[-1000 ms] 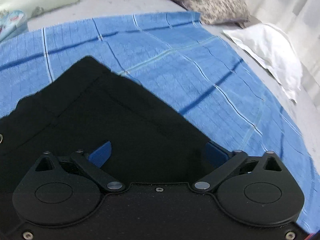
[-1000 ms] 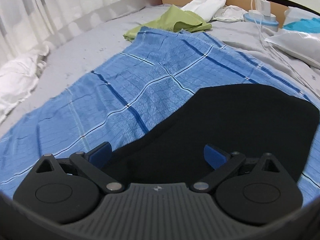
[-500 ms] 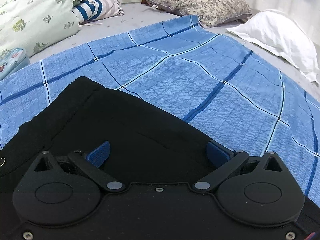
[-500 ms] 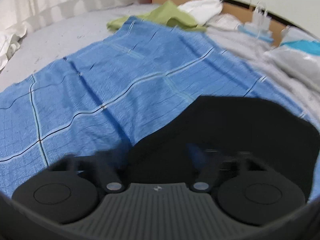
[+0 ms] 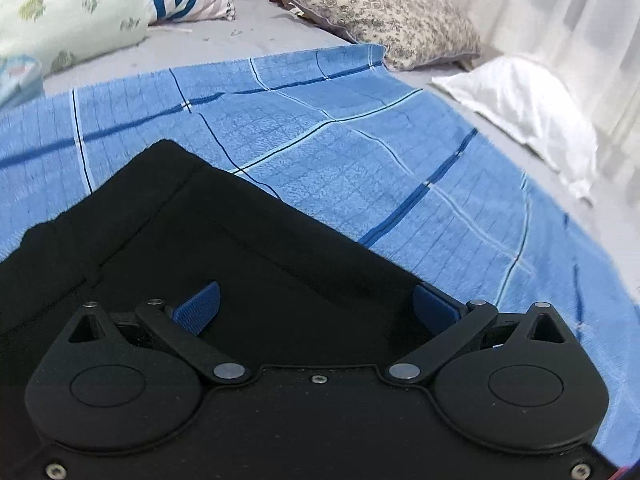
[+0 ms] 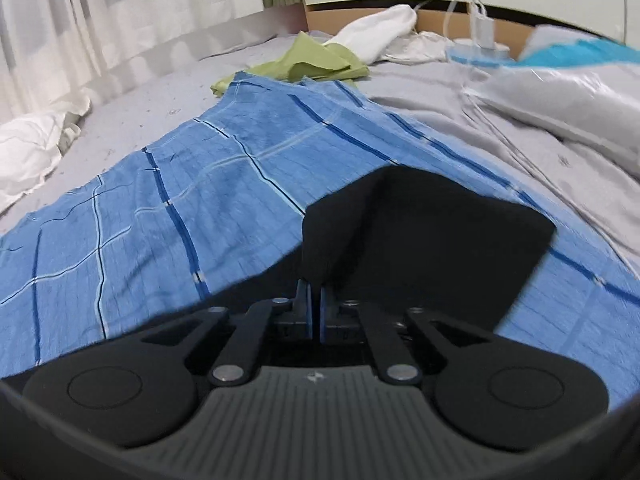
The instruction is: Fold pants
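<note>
Pants [image 6: 420,232]: we've pinched an edge in right claw [image 6: 315,312] (jaws just closed); left claw [image 5: 316,304] apart; folding barely begun.

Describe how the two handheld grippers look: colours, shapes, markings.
Both are matte black, with two round discs, angled linkage bars on silver pivot pins, and blue ribbed finger pads. The left gripper has a flat speckled black plate with small screws. The right gripper has a grey ridged plate bearing a small white mark.
</note>
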Demonstrator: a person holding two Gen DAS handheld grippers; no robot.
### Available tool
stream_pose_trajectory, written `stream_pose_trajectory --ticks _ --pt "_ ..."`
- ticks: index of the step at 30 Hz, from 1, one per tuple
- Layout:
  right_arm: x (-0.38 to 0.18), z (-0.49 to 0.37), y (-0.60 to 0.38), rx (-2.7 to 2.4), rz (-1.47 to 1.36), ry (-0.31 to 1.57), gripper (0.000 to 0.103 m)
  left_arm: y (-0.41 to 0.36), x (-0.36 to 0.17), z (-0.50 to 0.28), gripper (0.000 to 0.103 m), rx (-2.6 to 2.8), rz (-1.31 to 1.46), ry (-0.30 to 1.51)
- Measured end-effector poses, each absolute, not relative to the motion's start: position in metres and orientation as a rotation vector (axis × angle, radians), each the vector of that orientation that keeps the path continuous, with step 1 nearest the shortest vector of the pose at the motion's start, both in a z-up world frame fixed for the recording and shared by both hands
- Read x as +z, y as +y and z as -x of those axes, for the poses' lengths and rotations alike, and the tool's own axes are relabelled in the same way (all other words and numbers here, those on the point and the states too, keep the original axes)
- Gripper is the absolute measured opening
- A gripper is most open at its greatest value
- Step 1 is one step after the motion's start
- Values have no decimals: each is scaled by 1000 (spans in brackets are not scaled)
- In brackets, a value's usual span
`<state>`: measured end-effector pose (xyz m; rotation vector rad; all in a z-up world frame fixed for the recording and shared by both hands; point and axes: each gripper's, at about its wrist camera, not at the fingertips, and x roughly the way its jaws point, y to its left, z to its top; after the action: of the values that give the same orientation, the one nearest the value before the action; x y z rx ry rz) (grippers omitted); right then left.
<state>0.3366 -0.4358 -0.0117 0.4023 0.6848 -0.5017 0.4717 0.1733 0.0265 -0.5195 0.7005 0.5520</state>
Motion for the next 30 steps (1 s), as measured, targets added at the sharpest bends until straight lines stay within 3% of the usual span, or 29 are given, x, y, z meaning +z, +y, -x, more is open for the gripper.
stream_pose_trajectory --ticks 10,18,19,20,22,25,30 --pt "-27 -300 -447 -498 -417 696 6 189 32 -455 103 468 708 663" --pt "-21 -289 -448 -493 -434 686 6 145 24 -495 102 587 327 833" --pt "-19 -287 -449 -488 -440 679 6 139 23 -495 87 605 283 830" --pt "-18 -285 -449 -484 -441 673 6 135 24 -491 56 634 249 804" --pt "-10 -279 -449 -479 -432 659 6 130 31 -478 15 638 206 756" --pt "7 -264 -449 -466 -413 624 6 139 46 -452 7 592 258 717" --pt "34 -231 -454 -439 -437 576 6 153 81 -393 6 526 287 649"
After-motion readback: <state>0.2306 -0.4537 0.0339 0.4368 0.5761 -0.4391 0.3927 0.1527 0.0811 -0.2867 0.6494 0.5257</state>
